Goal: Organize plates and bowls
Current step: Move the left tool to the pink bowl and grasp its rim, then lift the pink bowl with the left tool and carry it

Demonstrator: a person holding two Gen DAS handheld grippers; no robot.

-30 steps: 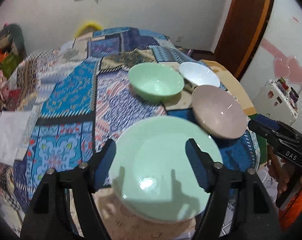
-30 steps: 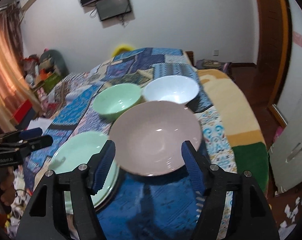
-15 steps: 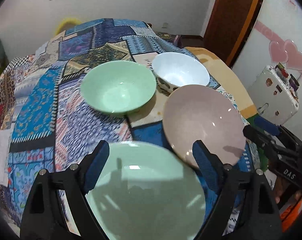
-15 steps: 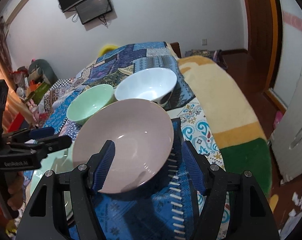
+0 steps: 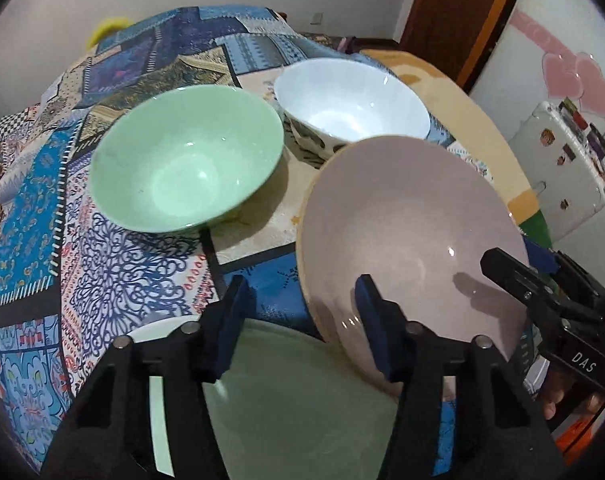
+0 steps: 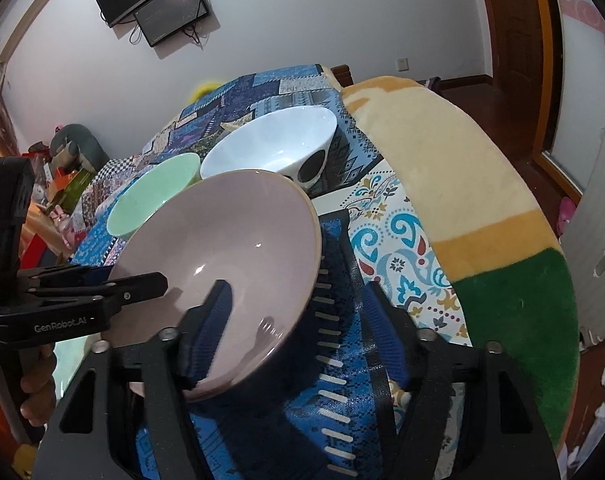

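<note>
A mauve bowl [image 5: 410, 232] stands on the patterned cloth, with a green bowl [image 5: 186, 164] to its left and a white bowl [image 5: 350, 100] behind it. A pale green plate [image 5: 298, 408] lies nearest me. My left gripper [image 5: 302, 320] is open over the plate's far edge, its right finger [image 5: 372, 320] inside the mauve bowl's rim. My right gripper [image 6: 298, 320] is open and straddles the mauve bowl's [image 6: 230, 248] near right rim, left finger [image 6: 212, 320] inside, right finger outside. The green bowl [image 6: 154, 196] and white bowl [image 6: 274, 140] lie beyond.
The table's patterned cloth [image 5: 114, 264] stretches left and back. A yellow and green blanket [image 6: 462, 184] covers the right side, dropping to the floor. A white appliance [image 5: 562, 168] stands right of the table. A wall-mounted screen [image 6: 150, 4] hangs behind.
Both grippers have moved forward to the mauve bowl. The left gripper has narrowed a little and passed over the green plate. The right gripper's left finger now reaches inside the bowl.
</note>
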